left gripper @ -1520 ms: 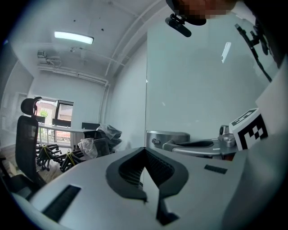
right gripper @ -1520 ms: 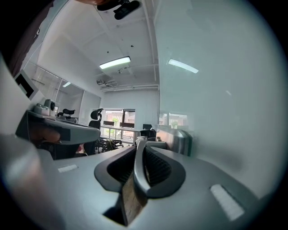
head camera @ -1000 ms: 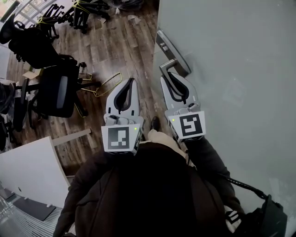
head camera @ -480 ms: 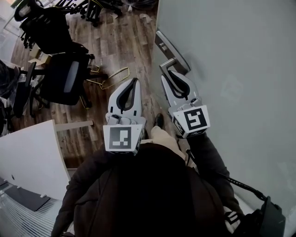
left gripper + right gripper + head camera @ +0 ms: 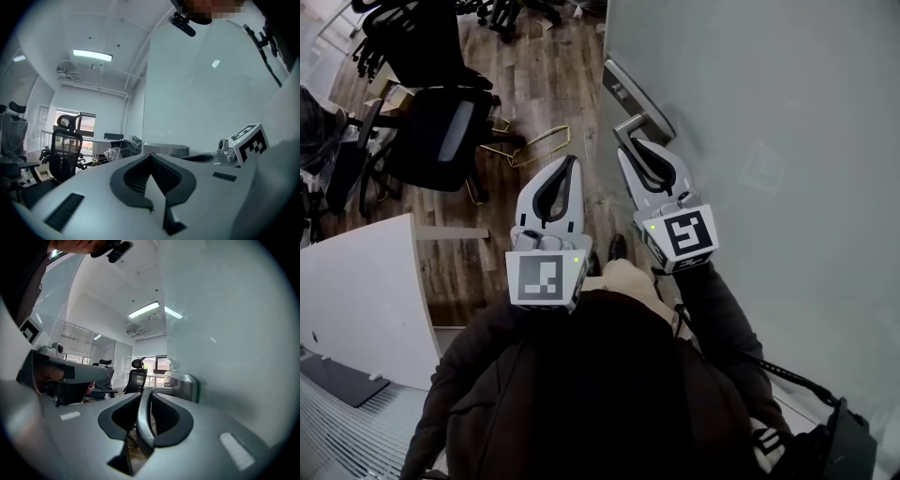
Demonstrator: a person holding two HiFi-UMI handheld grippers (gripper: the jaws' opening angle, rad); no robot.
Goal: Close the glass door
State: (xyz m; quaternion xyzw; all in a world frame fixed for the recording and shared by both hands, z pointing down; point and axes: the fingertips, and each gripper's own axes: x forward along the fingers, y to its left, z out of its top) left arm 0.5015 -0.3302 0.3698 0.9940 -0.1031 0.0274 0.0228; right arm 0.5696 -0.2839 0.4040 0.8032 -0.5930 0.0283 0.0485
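Our right gripper (image 5: pixel 636 146) is clamped on the door handle (image 5: pixel 627 128). In the right gripper view the metal lever (image 5: pixel 143 420) runs straight between the two pads, which press on it from both sides. The handle sits at the left edge of the frosted glass door (image 5: pixel 769 141), which fills the right side of the head view and stands just beside our right arm.

Our left gripper (image 5: pixel 572 162) hangs free just left of the right one and touches nothing. Its jaws are brought together tip to tip and hold nothing.

Below both grippers lies the wooden floor (image 5: pixel 553 84), with a yellow wire frame (image 5: pixel 530 148) lying on it. Farther left stands a black office chair (image 5: pixel 441 131), and a white table (image 5: pixel 356 300) sits at the lower left.
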